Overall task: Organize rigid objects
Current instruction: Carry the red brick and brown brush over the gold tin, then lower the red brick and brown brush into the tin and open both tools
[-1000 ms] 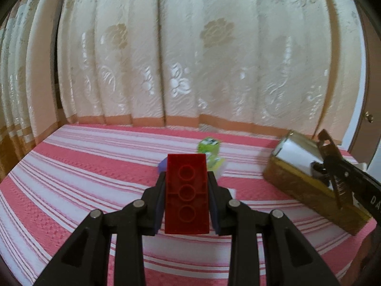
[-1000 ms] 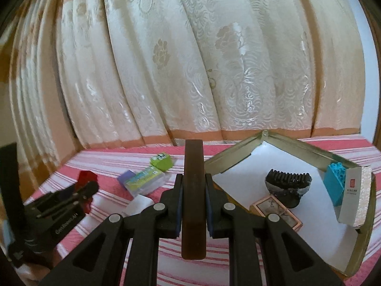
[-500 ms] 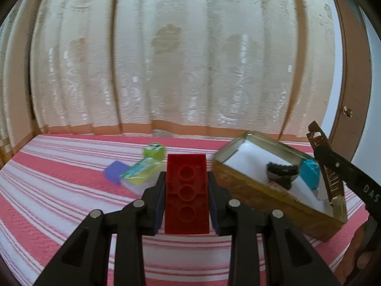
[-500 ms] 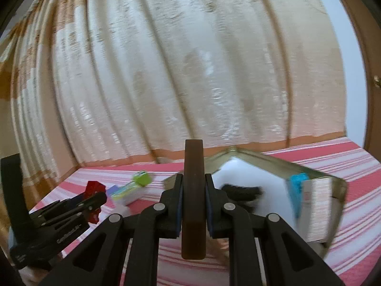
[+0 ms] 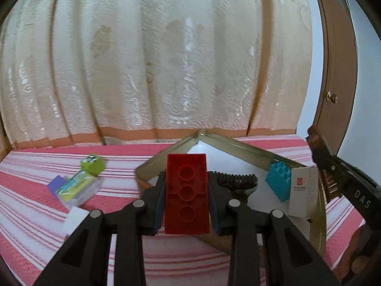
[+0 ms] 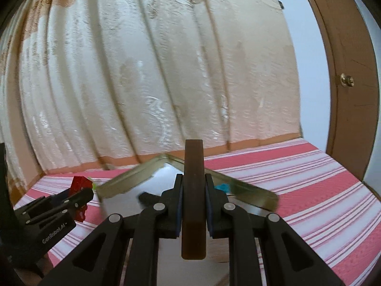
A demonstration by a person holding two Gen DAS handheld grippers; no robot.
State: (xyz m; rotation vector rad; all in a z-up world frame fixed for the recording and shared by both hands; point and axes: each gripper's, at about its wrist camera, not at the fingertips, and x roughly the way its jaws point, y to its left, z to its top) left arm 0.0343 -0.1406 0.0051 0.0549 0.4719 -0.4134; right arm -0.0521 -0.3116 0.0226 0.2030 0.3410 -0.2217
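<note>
My left gripper (image 5: pixel 186 178) is shut on a red brick (image 5: pixel 186 190) with its round sockets facing me, held in front of the near corner of a golden tin box (image 5: pixel 238 143). Inside the tin lie a black hair clip (image 5: pixel 235 181), a blue brick (image 5: pixel 279 183) and a white card box (image 5: pixel 301 193). My right gripper (image 6: pixel 193 178) is shut on a brown comb (image 6: pixel 193 190) seen edge-on, over the tin box (image 6: pixel 133 174). The left gripper (image 6: pixel 59 205) with the red brick (image 6: pixel 79 183) shows at the lower left of the right wrist view.
On the red-and-white striped cloth (image 5: pixel 35 202) left of the tin lie a green block (image 5: pixel 92 165), a clear case (image 5: pixel 76 188), a purple piece (image 5: pixel 56 183) and a white piece (image 5: pixel 76 219). A cream curtain (image 5: pixel 166 71) hangs behind. A brown door (image 6: pixel 345 71) stands at the right.
Both grippers have swung right toward the tin, which went from the right side to the middle of both views. The red brick and the comb stay gripped.
</note>
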